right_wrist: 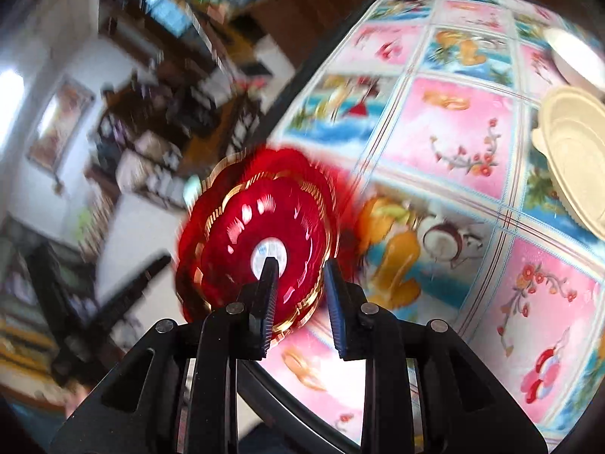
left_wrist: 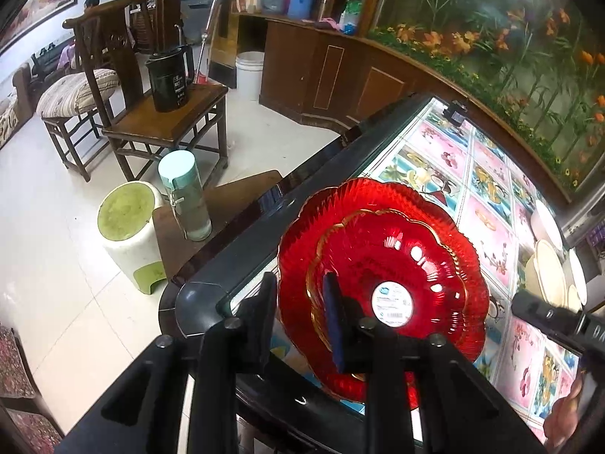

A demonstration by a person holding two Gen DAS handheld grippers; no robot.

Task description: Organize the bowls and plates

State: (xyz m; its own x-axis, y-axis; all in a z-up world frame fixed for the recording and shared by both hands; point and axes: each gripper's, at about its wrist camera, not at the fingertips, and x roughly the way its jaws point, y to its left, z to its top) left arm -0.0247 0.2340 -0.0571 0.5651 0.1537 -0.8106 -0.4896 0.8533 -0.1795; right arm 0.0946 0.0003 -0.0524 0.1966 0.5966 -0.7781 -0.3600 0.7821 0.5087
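Note:
Two red glass plates with scalloped gold rims lie stacked, the smaller on top, at the near corner of the picture-tiled table. My left gripper straddles the stack's left rim. One finger is outside the edge and the blue pad is over the plate, with slack showing between them. My right gripper is off to the right, apart from the plates. In the blurred right wrist view my right gripper stands open and holds nothing, with the red plates beyond its fingers.
Cream plates and white bowls stand at the table's far right. Left of the table are a wooden chair with a black kettle, a bottle on a low stool, and a green-topped plastic stool. A hand shows at lower right.

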